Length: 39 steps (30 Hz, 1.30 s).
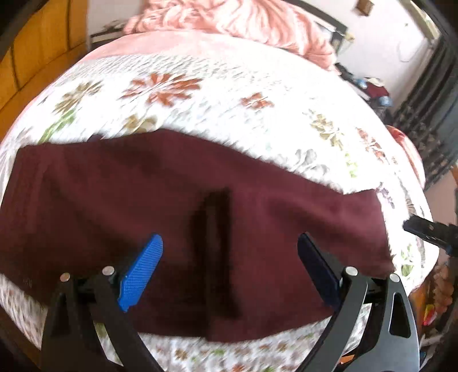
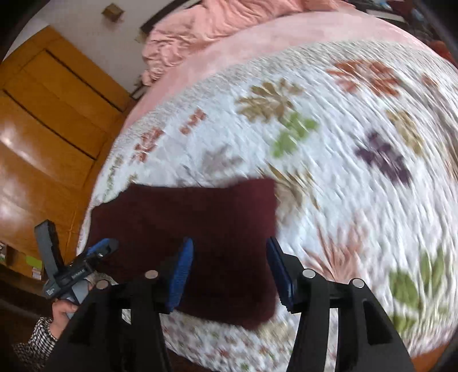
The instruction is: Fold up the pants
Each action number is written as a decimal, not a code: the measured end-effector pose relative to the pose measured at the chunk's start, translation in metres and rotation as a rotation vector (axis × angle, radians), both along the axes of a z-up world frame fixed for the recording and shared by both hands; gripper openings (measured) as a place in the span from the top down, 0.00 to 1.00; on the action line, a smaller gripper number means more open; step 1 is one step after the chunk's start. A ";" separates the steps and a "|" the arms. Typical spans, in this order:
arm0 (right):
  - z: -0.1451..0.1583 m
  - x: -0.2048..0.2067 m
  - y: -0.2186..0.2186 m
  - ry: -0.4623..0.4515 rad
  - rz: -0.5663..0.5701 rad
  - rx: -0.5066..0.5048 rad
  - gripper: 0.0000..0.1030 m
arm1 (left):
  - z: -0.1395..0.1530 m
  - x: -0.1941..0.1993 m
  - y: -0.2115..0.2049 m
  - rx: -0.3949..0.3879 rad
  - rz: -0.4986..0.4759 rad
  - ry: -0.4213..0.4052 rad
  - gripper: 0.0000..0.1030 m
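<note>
The maroon pants lie folded flat near the front edge of a bed, filling the lower middle of the left wrist view as a wide band and sitting lower left of centre in the right wrist view as a rough rectangle. They rest on a white floral quilt that spreads toward the top and right of both frames.

The left gripper hangs above the pants in the bottom centre of its view, jaws spread wide with nothing between them; a dark shadow falls on the cloth in the gap. The right gripper also hangs over the pants, near their right edge, its jaws partly apart and empty, not touching the fabric.

Beyond the quilt, a pink blanket is bunched at the top. In the right wrist view, a hand in a checked sleeve holds the left gripper at the lower left, beside a wooden cabinet.
</note>
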State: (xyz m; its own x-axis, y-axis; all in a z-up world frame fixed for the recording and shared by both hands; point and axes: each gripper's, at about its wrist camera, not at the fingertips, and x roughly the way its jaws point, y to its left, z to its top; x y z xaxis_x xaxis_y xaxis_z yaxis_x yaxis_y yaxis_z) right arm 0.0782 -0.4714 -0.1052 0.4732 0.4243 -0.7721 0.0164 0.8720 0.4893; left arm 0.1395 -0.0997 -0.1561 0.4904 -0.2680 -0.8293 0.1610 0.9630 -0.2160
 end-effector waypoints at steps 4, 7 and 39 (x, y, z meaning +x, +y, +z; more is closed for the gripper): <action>-0.012 0.044 0.030 0.033 0.062 0.032 0.49 | -0.005 0.025 -0.021 -0.009 -0.048 0.030 0.08; -0.030 0.059 0.034 0.090 0.052 0.004 0.60 | -0.026 0.036 -0.033 0.004 -0.075 0.097 0.08; -0.029 0.007 0.141 0.097 0.156 0.140 0.45 | -0.019 -0.066 0.277 -0.428 0.493 0.247 0.06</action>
